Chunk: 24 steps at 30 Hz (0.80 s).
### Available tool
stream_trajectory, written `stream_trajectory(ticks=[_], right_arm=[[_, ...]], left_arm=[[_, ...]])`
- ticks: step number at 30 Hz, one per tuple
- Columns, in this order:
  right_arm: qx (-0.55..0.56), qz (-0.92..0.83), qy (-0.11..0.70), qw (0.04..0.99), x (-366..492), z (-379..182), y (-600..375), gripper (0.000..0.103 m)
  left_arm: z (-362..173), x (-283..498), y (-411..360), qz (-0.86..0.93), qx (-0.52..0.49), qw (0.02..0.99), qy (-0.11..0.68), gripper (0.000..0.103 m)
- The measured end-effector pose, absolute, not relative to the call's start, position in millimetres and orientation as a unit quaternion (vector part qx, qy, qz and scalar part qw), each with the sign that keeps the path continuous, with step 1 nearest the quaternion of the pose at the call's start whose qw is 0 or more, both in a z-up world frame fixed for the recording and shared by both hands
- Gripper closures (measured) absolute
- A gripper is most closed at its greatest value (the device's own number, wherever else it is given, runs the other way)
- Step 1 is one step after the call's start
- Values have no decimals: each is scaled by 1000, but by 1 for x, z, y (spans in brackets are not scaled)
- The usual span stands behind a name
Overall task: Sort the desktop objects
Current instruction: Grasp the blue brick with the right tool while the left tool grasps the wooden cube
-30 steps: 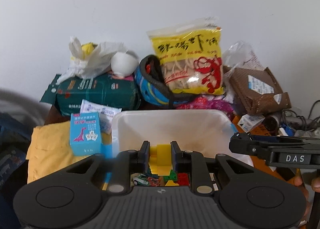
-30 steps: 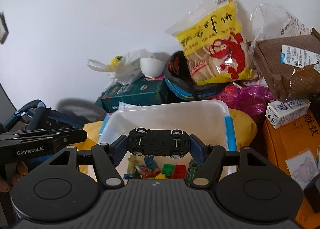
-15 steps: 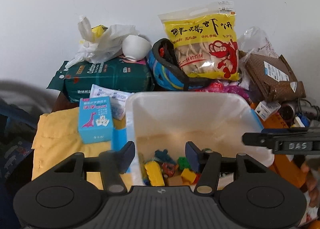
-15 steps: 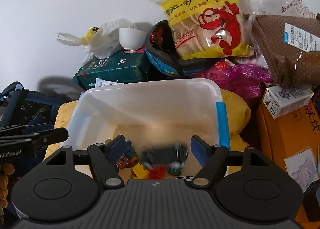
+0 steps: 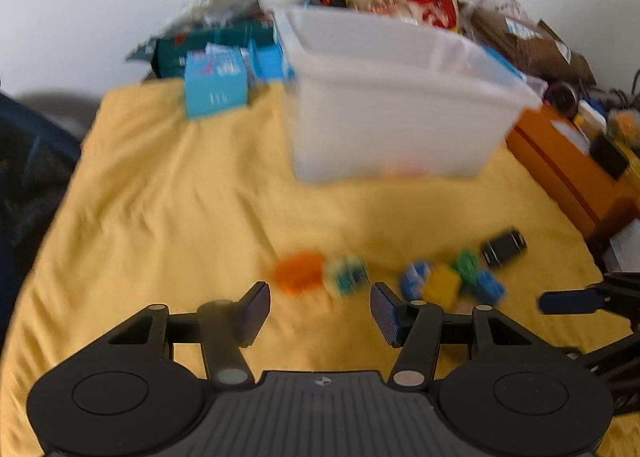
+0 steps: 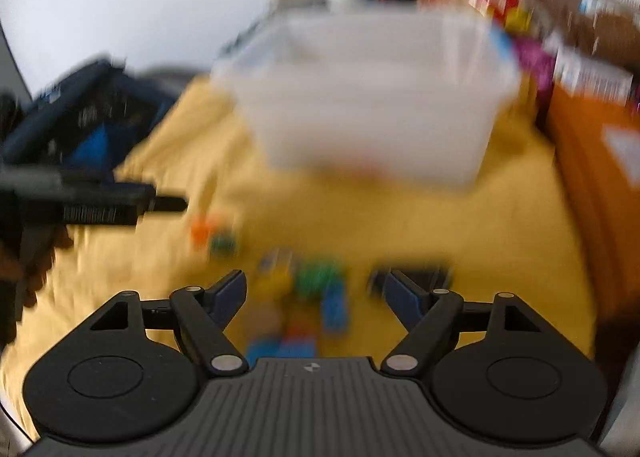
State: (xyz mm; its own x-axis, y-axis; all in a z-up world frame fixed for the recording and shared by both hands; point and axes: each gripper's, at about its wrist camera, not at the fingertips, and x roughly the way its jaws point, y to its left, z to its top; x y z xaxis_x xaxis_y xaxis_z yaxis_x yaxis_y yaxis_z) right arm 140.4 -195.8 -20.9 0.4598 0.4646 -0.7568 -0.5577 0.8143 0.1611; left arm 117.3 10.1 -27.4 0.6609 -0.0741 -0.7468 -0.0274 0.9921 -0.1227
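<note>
Where the rumpled yellow cloth (image 5: 168,217) spreads, blocky plastic bricks (image 5: 442,285) lie scattered.

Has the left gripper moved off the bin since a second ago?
Yes. The left gripper was over the bin's opening; now it has pulled back toward the toys on the yellow cloth, open.

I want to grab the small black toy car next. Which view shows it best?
The left wrist view: the black toy car lies on the yellow cloth, fairly sharp and unobstructed. In the right wrist view it is a dark smear, partly behind the right tool's finger.
</note>
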Motion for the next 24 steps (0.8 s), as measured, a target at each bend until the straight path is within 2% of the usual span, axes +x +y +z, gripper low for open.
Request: stream_trajectory(ticks=[5, 6, 7, 8, 21, 23, 24], right_arm=[[-79, 301, 440, 842, 118, -46, -179, 27], [-89, 297, 440, 843, 118, -49, -175, 33], [-96, 292, 444, 842, 120, -53, -172, 48], [-95, 291, 450, 839, 123, -56, -172, 50], [-52, 257, 451, 853, 111, -53, -233, 50], [-46, 251, 452, 855, 111, -52, -241, 50], [-43, 249, 451, 856, 110, -50, -244, 50]], left_arm=[[-39, 100, -2, -25, -58, 904, 423, 44], [-40, 97, -3, -29, -56, 903, 424, 44], [-40, 95, -5, -34, -53, 903, 424, 44], [-40, 90, -8, -38, -53, 904, 423, 44], [-52, 113, -69, -102, -36, 897, 428, 44], [-55, 118, -73, -108, -31, 896, 430, 57], [-55, 119, -73, -114, -29, 894, 432, 68]])
